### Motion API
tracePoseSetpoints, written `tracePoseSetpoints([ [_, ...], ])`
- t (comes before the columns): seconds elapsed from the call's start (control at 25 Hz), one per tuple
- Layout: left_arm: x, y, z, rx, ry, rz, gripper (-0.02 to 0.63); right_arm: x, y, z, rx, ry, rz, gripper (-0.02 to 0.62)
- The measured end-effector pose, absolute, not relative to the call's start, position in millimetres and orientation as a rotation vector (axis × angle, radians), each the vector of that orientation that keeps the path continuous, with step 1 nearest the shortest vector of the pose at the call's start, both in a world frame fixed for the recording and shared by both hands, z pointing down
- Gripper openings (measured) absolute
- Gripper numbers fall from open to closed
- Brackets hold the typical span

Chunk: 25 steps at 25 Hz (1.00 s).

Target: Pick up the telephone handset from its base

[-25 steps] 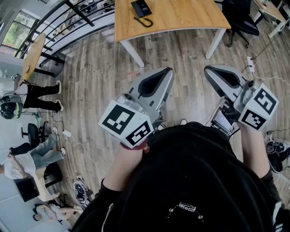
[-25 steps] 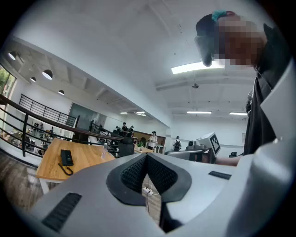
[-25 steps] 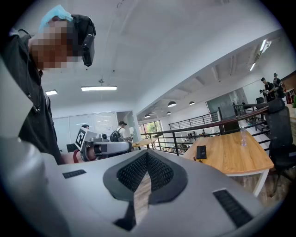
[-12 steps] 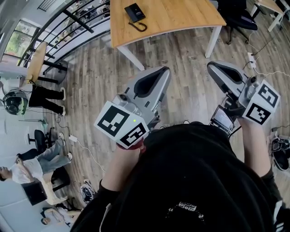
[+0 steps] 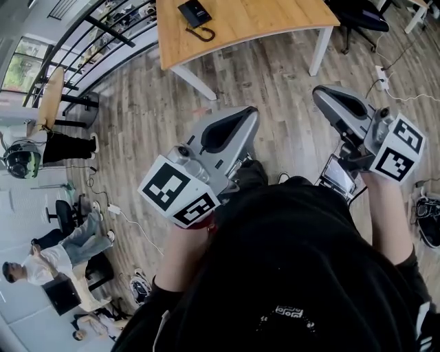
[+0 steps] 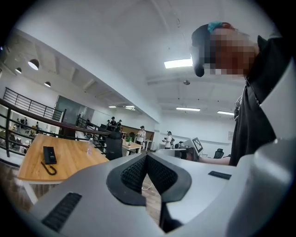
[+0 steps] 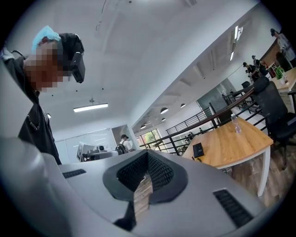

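So: nothing is grabbed yet, and both claws are held close to the body, well apart from the target. The left gripper (image 5: 249,115) has its jaws together with nothing between them. The right gripper (image 5: 322,95) is the same, pads meeting at the tip, empty. The phone (image 5: 195,13) sits near the left end of the table (image 5: 275,24) in the head view, far ahead. The handset looks to be lying on its base, but it's too small to separate the two. The cord (image 5: 203,34) loops off the near side toward the table edge. My read is that this is the approach phase. To do it well, get right up to the table first and spread one claw before reaching in. Take the handset across its narrow width near the middle and lift straight up. The cord will likely drag the base, so the other claw could pin it. The surface is a light wood top on white legs, mostly bare, with a bottle (image 7: 236,124) further along. The room is an open office with a plank floor (image 5: 275,103) and a black railing (image 5: 103,27) at left. A chair (image 5: 357,12) stands past the table, people are well off to the left, and a power strip (image 5: 380,72) with cables lies on the floor at right.
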State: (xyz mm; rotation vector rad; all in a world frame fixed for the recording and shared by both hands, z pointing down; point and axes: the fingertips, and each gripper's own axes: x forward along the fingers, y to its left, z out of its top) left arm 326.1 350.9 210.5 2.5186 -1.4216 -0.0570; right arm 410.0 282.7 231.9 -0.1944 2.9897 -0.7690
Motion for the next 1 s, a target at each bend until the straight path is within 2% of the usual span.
tracePoseSetpoints([
  [0.52, 286, 288, 231, 2.525, -1.302, -0.179, 0.005, 382, 236, 239, -0.335, 2.999, -0.788, 0.015],
  [1.0, 185, 214, 239, 2.568, -1.191, -0.219, 0.005, 271, 168, 247, -0.426, 3.024, -0.801, 0.015],
])
